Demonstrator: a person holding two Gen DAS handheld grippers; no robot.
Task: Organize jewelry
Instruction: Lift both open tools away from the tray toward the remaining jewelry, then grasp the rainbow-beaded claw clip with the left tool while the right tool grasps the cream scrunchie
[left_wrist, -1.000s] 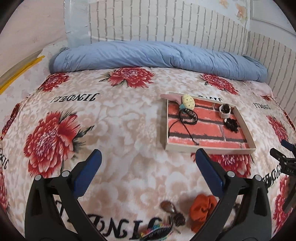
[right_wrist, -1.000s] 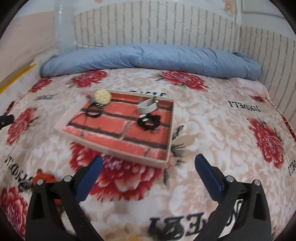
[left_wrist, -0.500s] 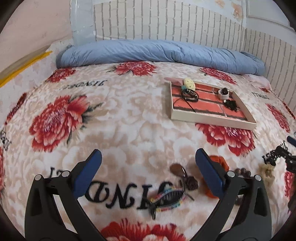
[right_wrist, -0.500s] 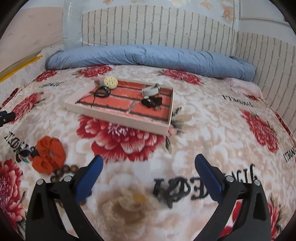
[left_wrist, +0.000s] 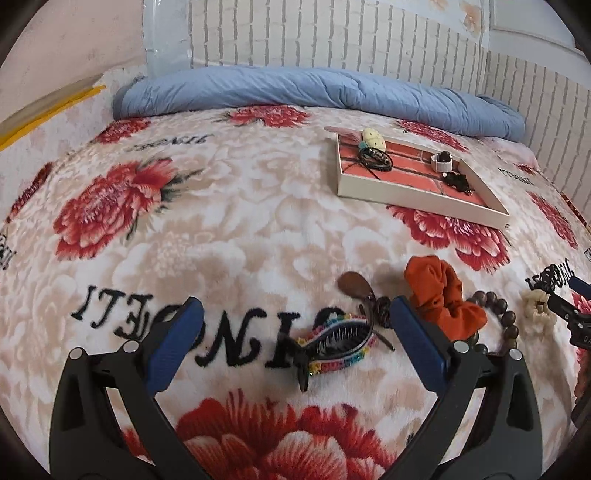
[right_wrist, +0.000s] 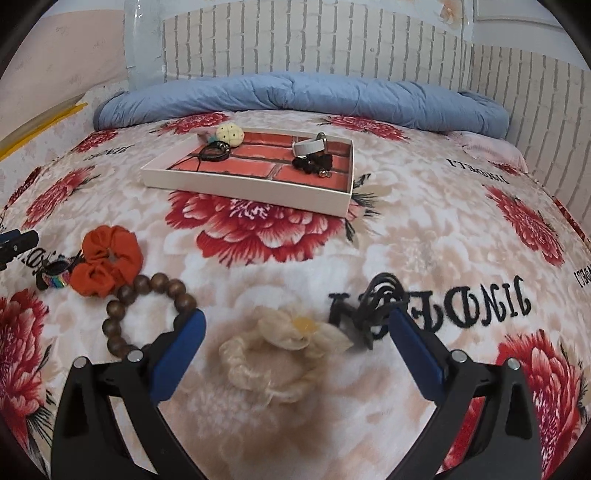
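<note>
Floral bedspread (left_wrist: 229, 206) under everything, blue quilt (left_wrist: 317, 92) rolled at twelve o'clock against brick-pattern wall. Left tool (left_wrist: 295, 343) spread wide, gripping nothing, around rainbow-trimmed hair clip (left_wrist: 340, 341). Right tool (right_wrist: 295, 345) likewise wide, empty, around cream flower scrunchie (right_wrist: 280, 350). Orange scrunchie (right_wrist: 109, 260) and wooden bead bracelet (right_wrist: 144, 314) at ten o'clock. Tray (right_wrist: 255, 184) with jewelry at twelve.

floral blanket (left_wrist: 229, 206), blue duvet (right_wrist: 295, 96) (rolled), brick wall (left_wrist: 332, 33)
</note>
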